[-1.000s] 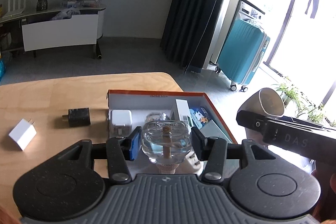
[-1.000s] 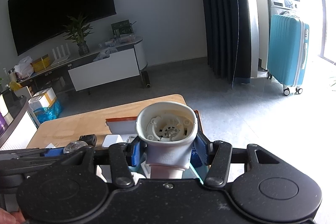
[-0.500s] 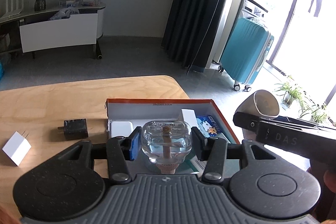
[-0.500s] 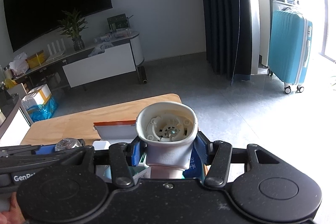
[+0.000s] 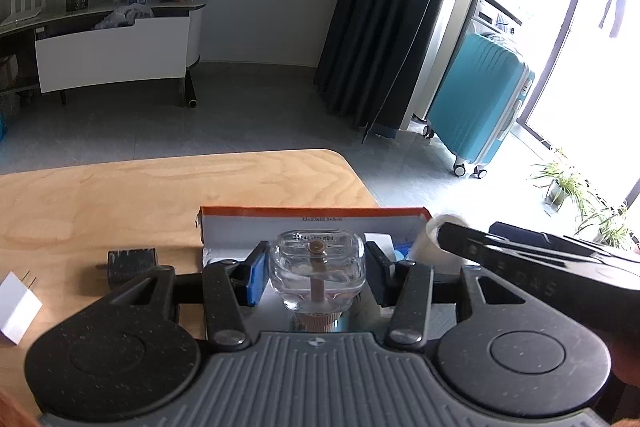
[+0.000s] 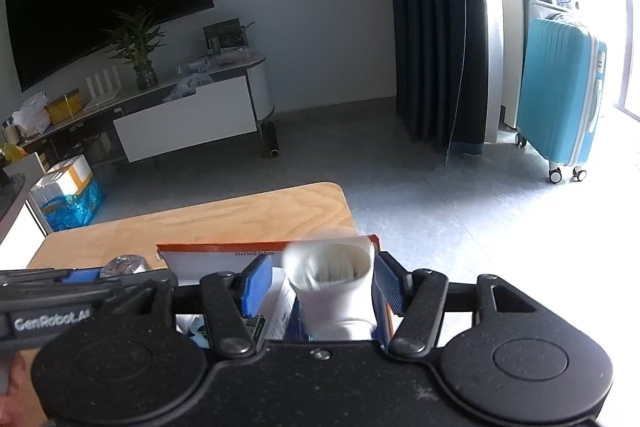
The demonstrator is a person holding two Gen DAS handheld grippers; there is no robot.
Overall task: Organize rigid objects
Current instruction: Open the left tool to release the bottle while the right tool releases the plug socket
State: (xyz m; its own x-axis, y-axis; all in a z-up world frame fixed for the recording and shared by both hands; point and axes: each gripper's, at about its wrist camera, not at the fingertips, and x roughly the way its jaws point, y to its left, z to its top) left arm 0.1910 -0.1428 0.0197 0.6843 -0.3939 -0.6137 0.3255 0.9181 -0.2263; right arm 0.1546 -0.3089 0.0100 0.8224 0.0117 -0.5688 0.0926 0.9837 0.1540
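Observation:
My left gripper (image 5: 316,273) is shut on a clear glass bottle (image 5: 317,267) with a cork-coloured cap and holds it over the orange-edged box (image 5: 312,217) on the wooden table. My right gripper (image 6: 320,285) has opened; its jaws stand apart from the white nozzle-shaped part (image 6: 332,283), which is blurred and tilted over the box (image 6: 224,255). The right gripper also shows at the right of the left wrist view (image 5: 520,255), with the white part (image 5: 430,239) at its tip.
A black charger (image 5: 130,263) and a white plug adapter (image 5: 18,307) lie on the table (image 5: 160,195) left of the box. The box holds white and blue items (image 6: 280,307). A teal suitcase (image 5: 480,107) stands on the floor beyond.
Both grippers moved down and forward over the box. The right gripper opened and let go of the white part, which tipped and blurred. The left gripper still holds the bottle.

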